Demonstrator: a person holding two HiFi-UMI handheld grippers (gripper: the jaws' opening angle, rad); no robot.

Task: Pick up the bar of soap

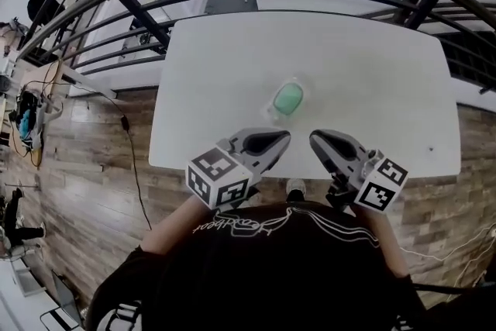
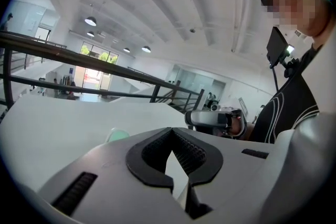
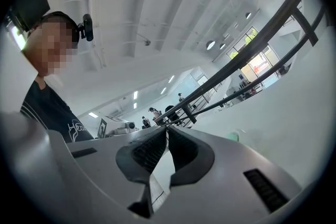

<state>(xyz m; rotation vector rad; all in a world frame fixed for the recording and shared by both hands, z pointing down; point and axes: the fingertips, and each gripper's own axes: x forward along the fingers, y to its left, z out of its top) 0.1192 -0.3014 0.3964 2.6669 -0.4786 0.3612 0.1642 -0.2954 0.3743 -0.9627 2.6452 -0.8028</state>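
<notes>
You can't read a whole word anywhere here. Your black shirt (image 1: 271,267) carries white script lettering (image 1: 225,225) across the chest. In the head view it lies upside down and is too small to spell out. The right gripper view catches its start, a capital that looks like an H, with the rest blurred. The left cube (image 1: 219,178) on your left tongs (image 1: 284,137) and the right cube (image 1: 381,185) on your right tongs (image 1: 316,139) bear black-and-white square code patterns.
</notes>
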